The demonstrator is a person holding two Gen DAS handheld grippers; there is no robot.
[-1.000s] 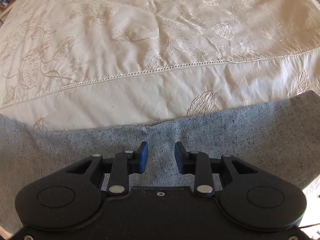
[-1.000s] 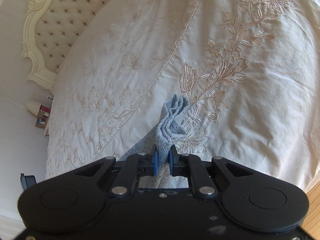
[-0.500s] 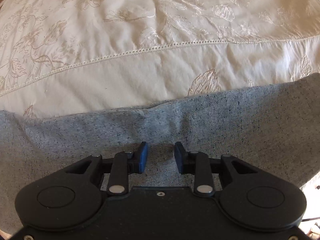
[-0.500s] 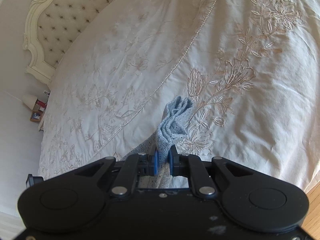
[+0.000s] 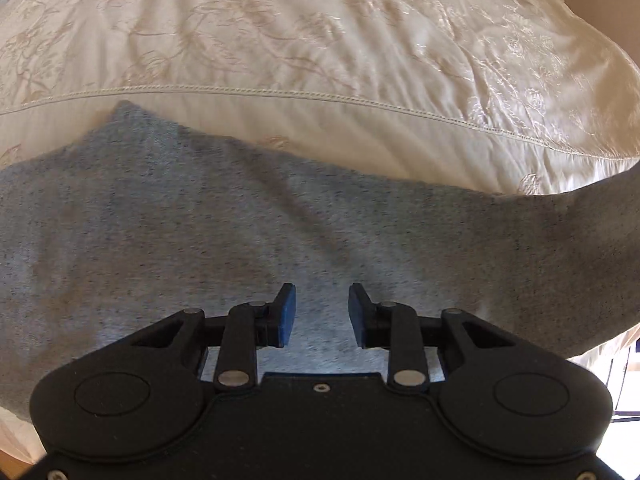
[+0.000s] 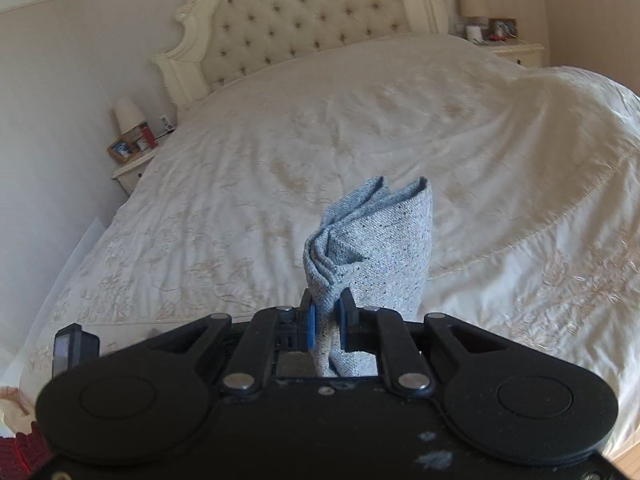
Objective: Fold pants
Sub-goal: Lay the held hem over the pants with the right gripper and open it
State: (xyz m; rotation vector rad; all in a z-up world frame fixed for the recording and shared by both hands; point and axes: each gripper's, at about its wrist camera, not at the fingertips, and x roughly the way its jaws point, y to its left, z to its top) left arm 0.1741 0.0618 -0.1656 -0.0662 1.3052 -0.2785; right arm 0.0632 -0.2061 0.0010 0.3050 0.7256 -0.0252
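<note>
The grey speckled pants (image 5: pixel 240 232) lie spread across the cream bedspread (image 5: pixel 320 60) in the left wrist view. My left gripper (image 5: pixel 322 314) is open, its blue pads apart, just above the pants fabric and holding nothing. In the right wrist view my right gripper (image 6: pixel 327 316) is shut on a bunched fold of the pants (image 6: pixel 376 248), which stands up in front of the pads above the bed (image 6: pixel 360 140). The rest of the pants is hidden below the right gripper body.
A tufted cream headboard (image 6: pixel 304 12) stands at the far end of the bed. Nightstands with lamps and small items flank it, one at the left (image 6: pixel 132 152) and one at the right (image 6: pixel 504 40). A wall runs along the left.
The right gripper has swung up and turned with the fold, so the headboard now shows ahead. The left gripper has moved further over the pants, which now fill more of its view.
</note>
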